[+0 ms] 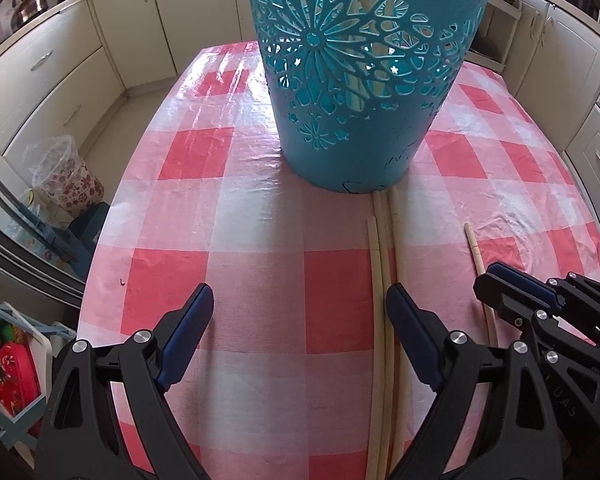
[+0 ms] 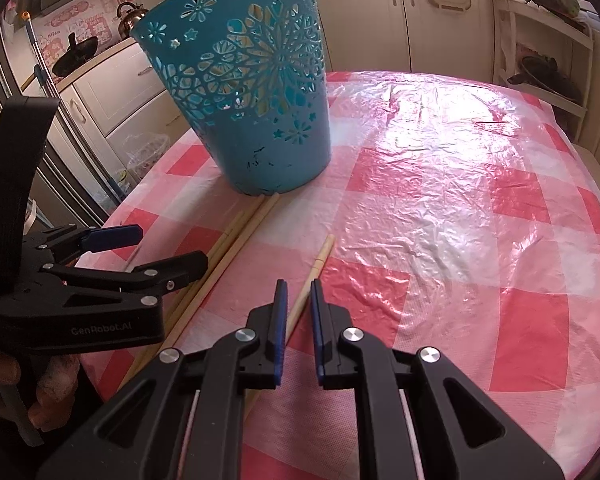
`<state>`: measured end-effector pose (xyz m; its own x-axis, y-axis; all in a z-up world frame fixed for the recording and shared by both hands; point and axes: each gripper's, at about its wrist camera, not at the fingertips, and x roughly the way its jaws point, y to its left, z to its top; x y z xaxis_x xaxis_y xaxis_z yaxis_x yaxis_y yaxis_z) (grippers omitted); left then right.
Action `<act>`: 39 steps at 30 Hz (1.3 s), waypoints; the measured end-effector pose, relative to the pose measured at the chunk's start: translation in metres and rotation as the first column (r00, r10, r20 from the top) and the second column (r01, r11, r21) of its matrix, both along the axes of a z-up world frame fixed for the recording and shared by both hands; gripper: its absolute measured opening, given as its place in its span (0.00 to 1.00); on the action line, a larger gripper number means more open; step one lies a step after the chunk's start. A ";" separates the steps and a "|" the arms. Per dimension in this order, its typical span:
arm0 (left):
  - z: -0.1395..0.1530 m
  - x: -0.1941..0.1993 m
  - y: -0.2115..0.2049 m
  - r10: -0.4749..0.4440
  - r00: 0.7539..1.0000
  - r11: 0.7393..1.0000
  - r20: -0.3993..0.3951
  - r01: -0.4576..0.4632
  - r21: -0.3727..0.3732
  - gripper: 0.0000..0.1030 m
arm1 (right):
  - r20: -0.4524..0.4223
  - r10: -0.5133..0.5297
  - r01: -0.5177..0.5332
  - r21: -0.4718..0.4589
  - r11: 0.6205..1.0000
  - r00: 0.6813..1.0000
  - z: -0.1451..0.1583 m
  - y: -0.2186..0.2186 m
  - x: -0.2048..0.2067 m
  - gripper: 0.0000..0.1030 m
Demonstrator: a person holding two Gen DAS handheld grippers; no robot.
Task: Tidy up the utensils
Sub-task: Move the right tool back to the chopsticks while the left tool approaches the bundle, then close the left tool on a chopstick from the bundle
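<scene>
A teal cut-out basket [image 1: 352, 80] [image 2: 244, 112] stands on the pink checked tablecloth [image 1: 260, 280]. Three pale wooden chopsticks [image 1: 384, 280] [image 2: 228, 252] lie side by side in front of it. A single chopstick [image 1: 478, 260] [image 2: 314, 272] lies apart to the right. My left gripper [image 1: 300, 308] [image 2: 164, 246] is open, low over the table, its right finger beside the three chopsticks. My right gripper [image 2: 299, 296] [image 1: 520, 284] is nearly closed, its jaws on either side of the single chopstick; a small gap shows at each pad.
Cream kitchen cabinets [image 1: 52, 72] surround the table. A lined floral bin [image 1: 68, 176] stands on the floor at the left. A kettle [image 2: 132, 16] sits on the counter. A shelf rack [image 2: 548, 60] stands at the right. The tablecloth has a crinkled plastic cover [image 2: 460, 160].
</scene>
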<state>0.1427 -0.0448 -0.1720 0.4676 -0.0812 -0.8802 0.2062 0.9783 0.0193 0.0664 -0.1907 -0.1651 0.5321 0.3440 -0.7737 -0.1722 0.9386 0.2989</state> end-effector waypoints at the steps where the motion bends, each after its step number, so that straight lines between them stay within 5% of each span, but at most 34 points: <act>1: 0.000 0.000 0.000 0.003 1.000 1.000 0.002 -0.003 0.004 0.82 | 0.000 0.002 -0.002 0.002 1.000 1.000 0.000 -0.003 -0.001 0.12; 15: -0.005 0.006 0.006 0.012 1.000 1.000 -0.003 -0.012 0.014 0.80 | 0.008 0.010 -0.010 0.007 1.000 1.000 0.001 0.001 -0.001 0.18; 21: -0.001 0.010 0.001 -0.018 1.000 1.000 0.022 0.018 0.003 0.55 | 0.009 0.019 -0.019 -0.023 1.000 1.000 0.002 0.005 0.000 0.19; 25: 0.001 0.011 0.003 -0.012 0.999 1.000 0.033 0.012 -0.012 0.23 | 0.003 0.035 -0.035 -0.069 0.997 0.999 0.004 0.012 0.001 0.18; 32: 0.001 0.024 0.005 0.014 1.000 1.000 0.010 -0.013 -0.024 0.21 | -0.014 0.013 -0.014 -0.094 0.995 1.000 0.003 0.009 0.019 0.18; 36: 0.001 0.026 0.009 0.025 1.000 0.999 0.010 -0.025 -0.034 0.07 | -0.019 0.101 -0.102 -0.124 0.987 0.995 0.004 0.020 0.024 0.09; 39: 0.001 0.020 0.016 0.048 0.999 0.998 0.000 -0.048 -0.051 0.05 | -0.020 0.186 -0.186 -0.173 0.967 0.982 0.006 0.029 0.023 0.10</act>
<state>0.1631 -0.0292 -0.1706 0.4735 -0.1035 -0.8747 0.1587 0.9868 -0.0309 0.0890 -0.1619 -0.1596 0.4681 0.2974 -0.8321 -0.3477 0.9277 0.1360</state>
